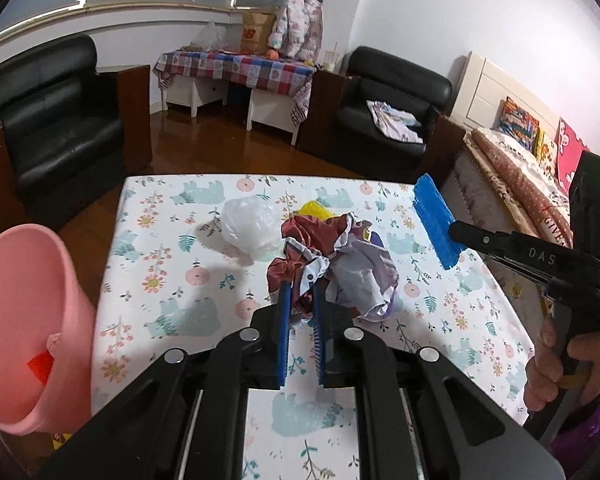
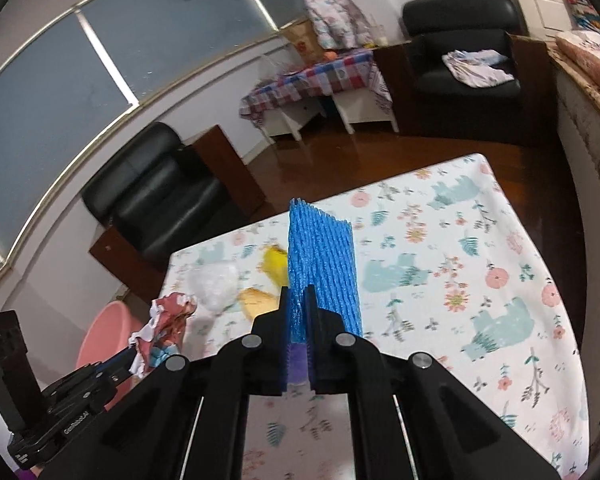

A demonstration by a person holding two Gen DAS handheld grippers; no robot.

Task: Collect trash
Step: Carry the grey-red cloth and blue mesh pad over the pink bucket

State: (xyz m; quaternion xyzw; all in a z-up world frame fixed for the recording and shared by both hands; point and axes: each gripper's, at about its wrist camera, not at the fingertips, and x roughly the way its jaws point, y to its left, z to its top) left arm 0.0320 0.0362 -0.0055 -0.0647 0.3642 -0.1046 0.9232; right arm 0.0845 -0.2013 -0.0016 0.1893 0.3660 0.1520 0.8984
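We see a crumpled wrapper (image 1: 300,264), red and white and all wrinkly, pinched between our left tongs (image 1: 300,308), which are squeezed shut on it and hold it up over the desk (image 1: 160,240). Beside it sits a scrunched purple and white paper (image 1: 364,280). Our right tongs (image 2: 299,304) are closed tight on a blue foam net (image 2: 324,272), soft, bumpy and flat like a little sleeve, sticking up past the tips. On the desk's cloth, with its bears and flowers, lie a puffy clear plastic bag (image 1: 250,226) and a yellow scrap (image 1: 314,209) behind the wrapper. A smooth pink bucket (image 1: 24,320) stands just left of the desk.
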